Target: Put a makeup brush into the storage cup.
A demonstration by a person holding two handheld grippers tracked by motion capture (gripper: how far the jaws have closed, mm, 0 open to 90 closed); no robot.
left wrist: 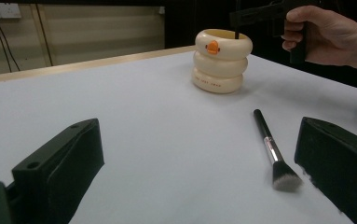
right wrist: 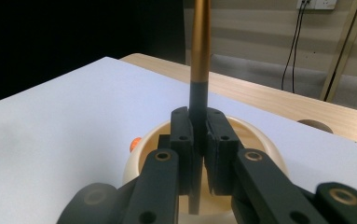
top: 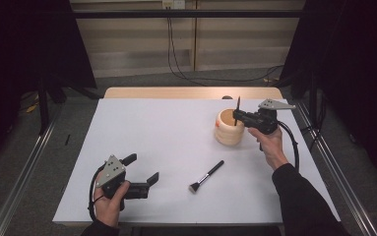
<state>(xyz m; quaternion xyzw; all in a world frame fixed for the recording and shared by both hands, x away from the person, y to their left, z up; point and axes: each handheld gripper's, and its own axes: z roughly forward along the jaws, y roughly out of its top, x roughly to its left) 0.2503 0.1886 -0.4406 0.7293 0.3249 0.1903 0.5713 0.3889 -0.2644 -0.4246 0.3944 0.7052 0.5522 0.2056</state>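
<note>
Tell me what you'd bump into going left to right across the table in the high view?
Left gripper → makeup brush lying flat → cream duck cup → right gripper, holding an upright brush over the cup.

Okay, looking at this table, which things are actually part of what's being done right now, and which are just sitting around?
In the job:
- right claw, shut on the upright brush
- cream duck holder, directly under that brush
- makeup brush lying on the table, probably next
- left claw, open, waiting near it

Lying about:
- wall cables
- wall socket

Held brush (right wrist: 200,56): top cut by frame edge, lower end hidden inside holder (right wrist: 260,140).
</note>
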